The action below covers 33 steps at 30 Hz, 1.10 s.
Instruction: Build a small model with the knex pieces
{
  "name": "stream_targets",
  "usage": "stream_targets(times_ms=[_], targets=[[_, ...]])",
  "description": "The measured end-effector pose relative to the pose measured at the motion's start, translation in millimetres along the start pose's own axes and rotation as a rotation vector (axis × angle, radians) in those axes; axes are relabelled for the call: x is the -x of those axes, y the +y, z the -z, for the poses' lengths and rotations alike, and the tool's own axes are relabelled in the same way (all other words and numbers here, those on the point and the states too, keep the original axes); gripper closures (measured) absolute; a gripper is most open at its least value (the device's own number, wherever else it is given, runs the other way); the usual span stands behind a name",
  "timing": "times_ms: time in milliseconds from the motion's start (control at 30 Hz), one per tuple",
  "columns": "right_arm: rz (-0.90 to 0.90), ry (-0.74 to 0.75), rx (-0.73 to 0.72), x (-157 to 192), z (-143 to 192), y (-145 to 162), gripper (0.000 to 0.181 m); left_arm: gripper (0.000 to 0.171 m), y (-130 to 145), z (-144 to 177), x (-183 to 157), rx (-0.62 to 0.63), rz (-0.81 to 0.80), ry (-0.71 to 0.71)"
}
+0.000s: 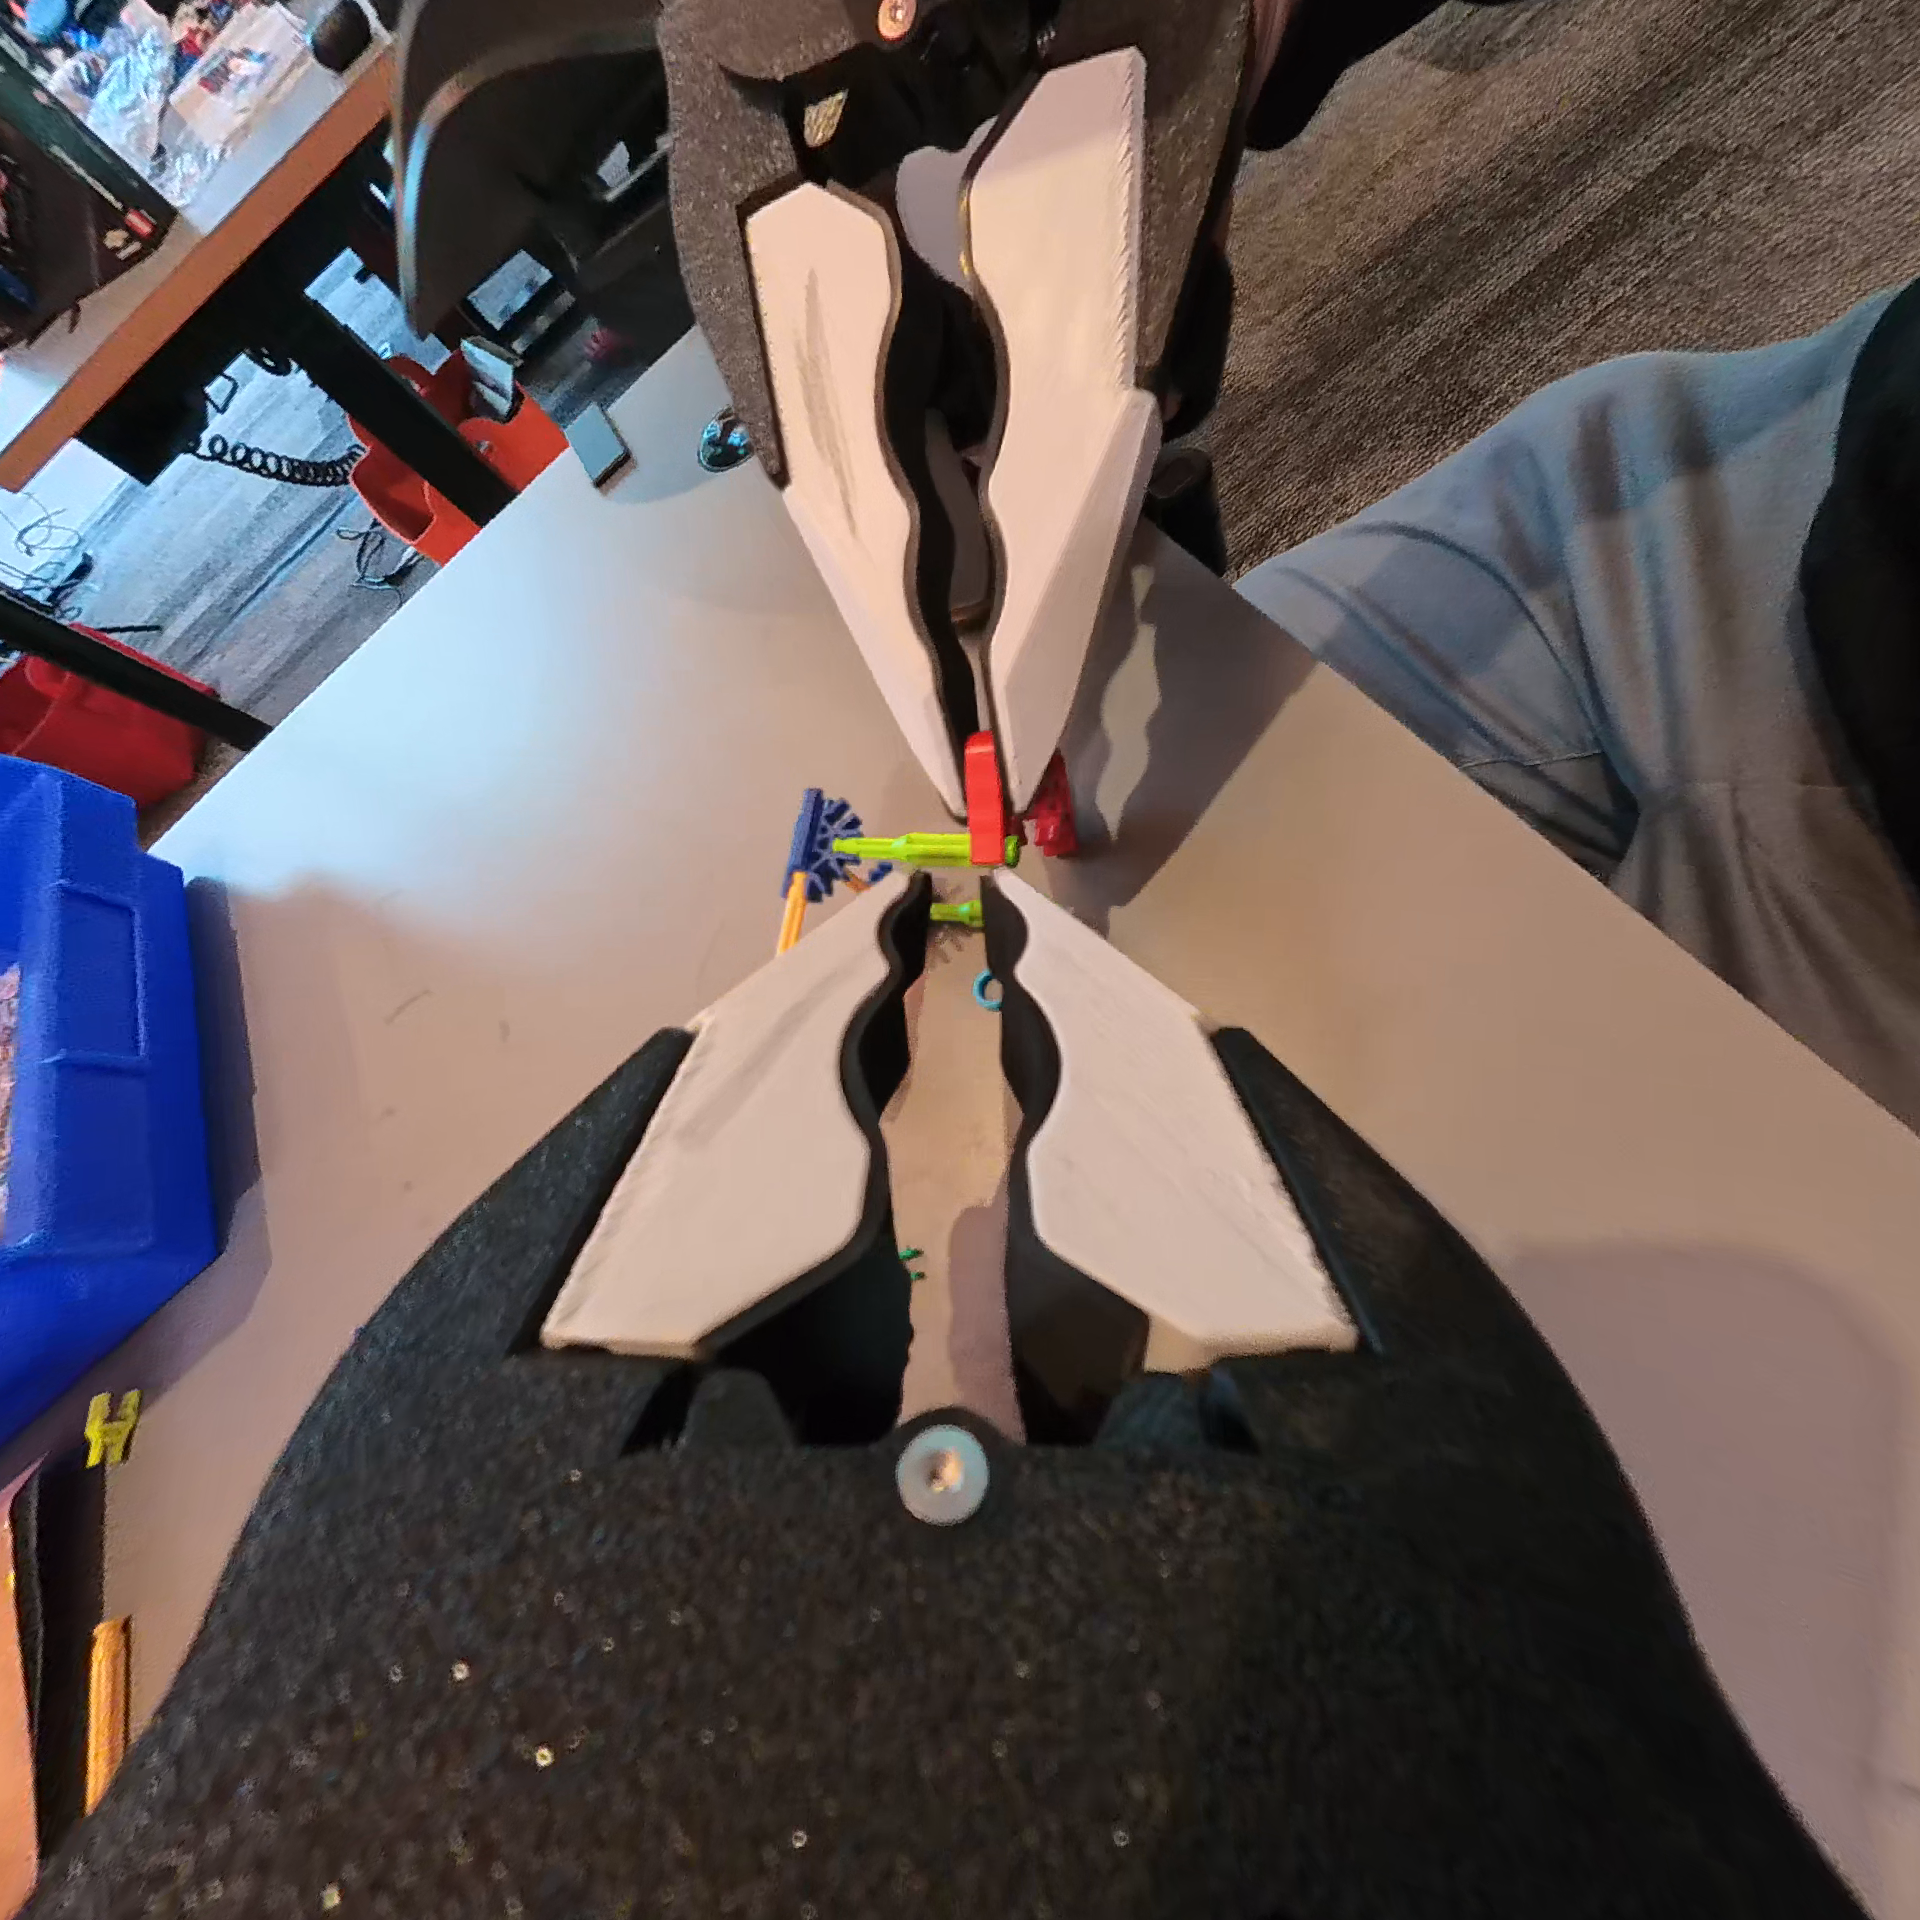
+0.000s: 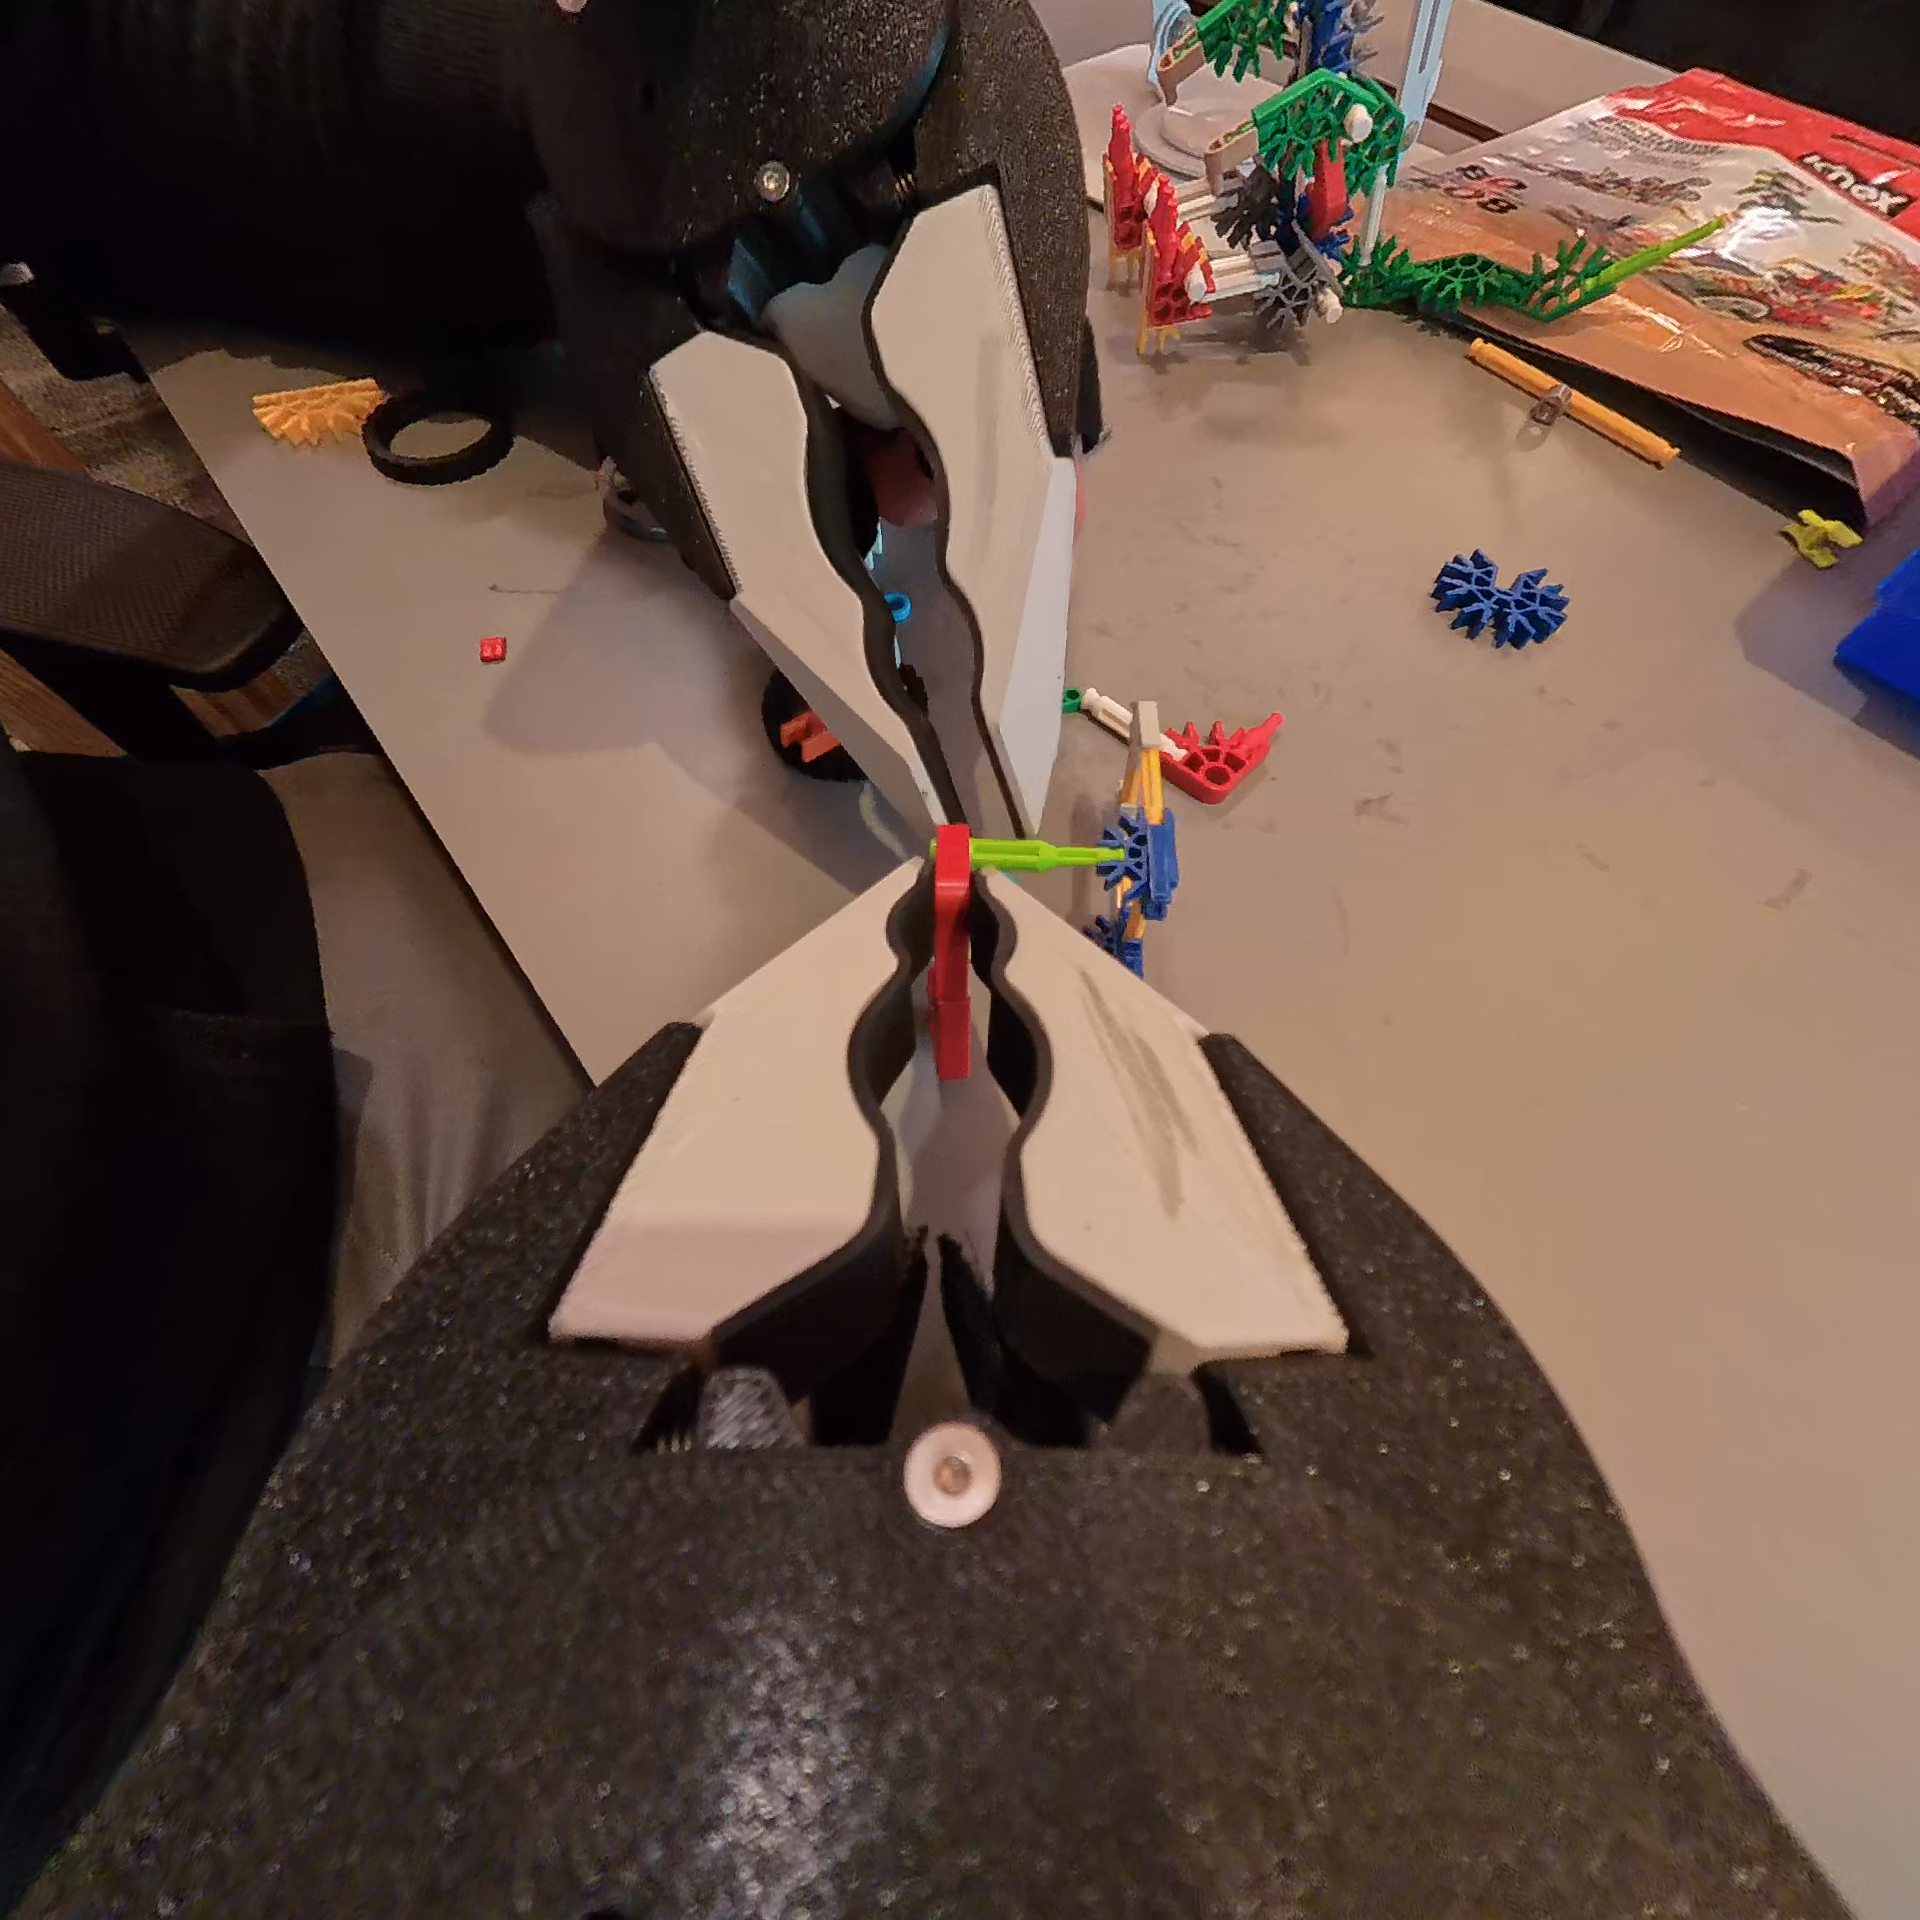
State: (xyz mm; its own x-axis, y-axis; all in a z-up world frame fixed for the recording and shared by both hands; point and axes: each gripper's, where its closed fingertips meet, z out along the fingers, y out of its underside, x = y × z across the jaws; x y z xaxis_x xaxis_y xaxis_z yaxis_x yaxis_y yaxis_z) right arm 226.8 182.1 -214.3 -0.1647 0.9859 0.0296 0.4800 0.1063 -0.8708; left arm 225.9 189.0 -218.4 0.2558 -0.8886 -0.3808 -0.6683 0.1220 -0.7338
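My right gripper [image 2: 954,878] is shut on a flat red connector [image 2: 951,966], held edge-on between its pads. A lime green rod [image 2: 1039,854] is plugged into that connector and runs to a blue connector [image 2: 1143,862] with yellow rods [image 2: 1138,779]. The left wrist view shows the same right gripper [image 1: 987,810], red connector [image 1: 982,790], green rod [image 1: 914,847] and blue connector [image 1: 821,842]. My left gripper [image 1: 958,883] faces it tip to tip, shut on a short green rod [image 1: 954,912] between its fingertips. It also shows in the right wrist view [image 2: 982,816].
A blue bin [image 1: 94,1091] stands at the left table edge. A built model [image 2: 1278,197], a printed bag [image 2: 1662,239], loose blue connectors [image 2: 1499,603], a red connector [image 2: 1221,758] and a black tyre [image 2: 436,442] lie on the grey table [image 2: 1455,1039]. A person's sleeve [image 1: 1558,623] is at the right. The grippers are tip to tip, or close to it.
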Motion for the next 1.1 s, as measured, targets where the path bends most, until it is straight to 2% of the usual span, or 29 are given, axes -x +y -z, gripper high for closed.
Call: stream_targets(times_ms=[367,1100], targets=[[-0.001,-0.013,-0.002,1.3,0.3,0.0,0.177,0.162,-3.7,3.6,-8.0,-0.062,0.031,0.103],[-0.006,-0.02,-0.004,1.4,0.5,0.2,0.177,0.164,-0.6,5.1,-3.5,-0.081,-0.011,0.134]])
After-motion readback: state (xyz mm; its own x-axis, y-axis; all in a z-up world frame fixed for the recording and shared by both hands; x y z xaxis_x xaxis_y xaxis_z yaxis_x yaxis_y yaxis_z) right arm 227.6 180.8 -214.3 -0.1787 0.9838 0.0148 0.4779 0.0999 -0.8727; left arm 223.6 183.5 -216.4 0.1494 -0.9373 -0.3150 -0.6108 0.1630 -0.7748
